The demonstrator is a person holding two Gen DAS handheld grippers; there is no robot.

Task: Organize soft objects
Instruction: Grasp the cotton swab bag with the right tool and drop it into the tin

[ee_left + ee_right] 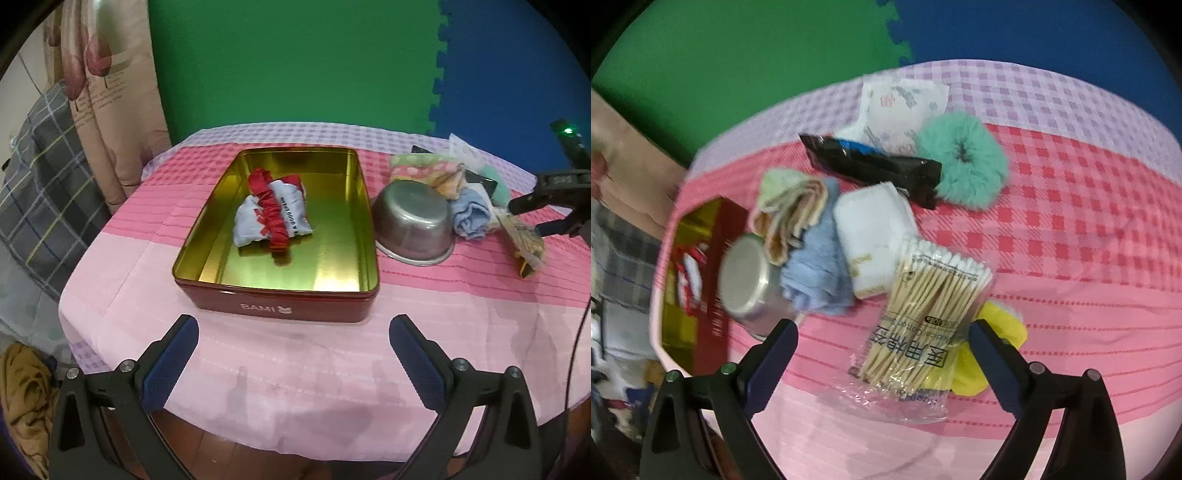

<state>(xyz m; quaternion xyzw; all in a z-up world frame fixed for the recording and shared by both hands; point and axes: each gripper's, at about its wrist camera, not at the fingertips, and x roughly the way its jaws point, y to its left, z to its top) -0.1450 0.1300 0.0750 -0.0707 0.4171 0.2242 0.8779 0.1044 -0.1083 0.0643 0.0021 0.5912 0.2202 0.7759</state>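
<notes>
A red tin (pixel 280 308) with a gold inside sits mid-table and holds a white cloth bundle wrapped in a red scrunchie (pixel 271 212). My left gripper (pixel 293 354) hangs open over the near table edge, in front of the tin, with nothing between its fingers. In the right wrist view my right gripper (pixel 882 356) is open above a clear bag of cotton swabs (pixel 923 314), not pressing it. Beyond lie a blue cloth (pixel 816 273), a white pad (pixel 871 229), a folded pastel towel (pixel 790 206) and a teal fluffy scrunchie (pixel 964 162).
An upturned steel bowl (pixel 413 227) stands right of the tin. A black packet (pixel 871 162), a printed white pouch (pixel 901 103) and a yellow item (pixel 1001 332) lie among the pile. The pink checked cloth (pixel 295 387) covers a round table; a curtain (pixel 110 110) hangs left.
</notes>
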